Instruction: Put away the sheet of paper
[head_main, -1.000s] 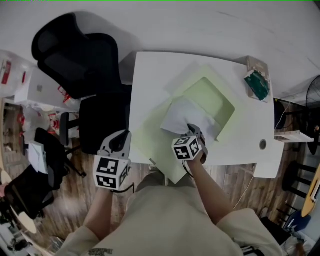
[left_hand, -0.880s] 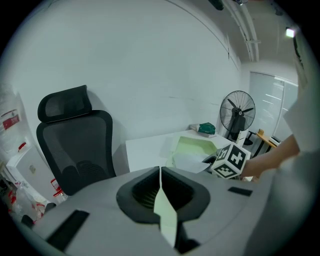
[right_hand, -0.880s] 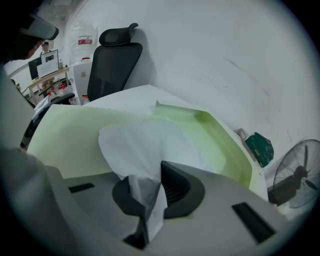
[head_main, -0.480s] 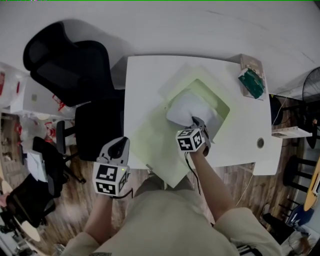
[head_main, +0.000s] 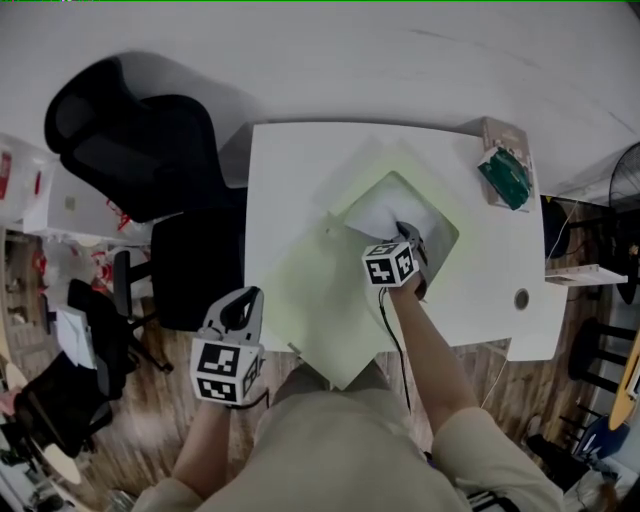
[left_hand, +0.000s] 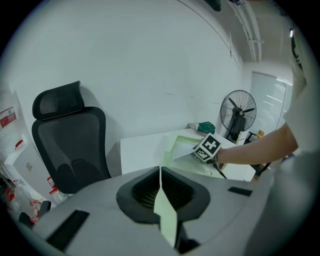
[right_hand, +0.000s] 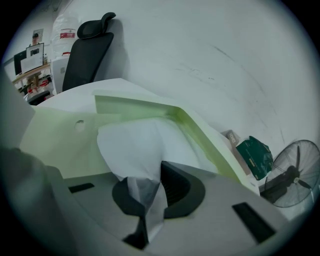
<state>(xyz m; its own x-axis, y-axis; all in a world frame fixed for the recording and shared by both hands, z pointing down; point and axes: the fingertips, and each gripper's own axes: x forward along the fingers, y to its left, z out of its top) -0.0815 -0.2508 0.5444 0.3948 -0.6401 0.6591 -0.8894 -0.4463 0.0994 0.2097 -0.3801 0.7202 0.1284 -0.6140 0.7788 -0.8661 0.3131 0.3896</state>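
- Grip on the sheet of paper (head_main: 383, 212) was the thing to protect. The right gripper (head_main: 408, 235) had its fingers clenched on one bunched edge, and the rest of the sheet hung loose ahead of them.
- The sheet lay over the recess of the pale green box (right_hand: 140, 106) on the white surface (head_main: 290, 170) and sagged partly into it. Whether it touched the bottom of the recess could not be told.
- The step in hand looked like lowering the sheet into that recess. To do it well, the far edge would go down first, then the fingers would come low and back so the sheet spread flat instead of crumpling.
- The near wall of the box stood just beside the fingers, so a slow, shallow descent would avoid nudging the box.
- Release should wait until the sheet sat wholly inside the walls. A corner left over the rim would likely foul the open lid (head_main: 315, 290).
- The left gripper (head_main: 243, 300) hung off the surface, well apart from the box, with its fingers pressed together on nothing. It was free to steady the box.
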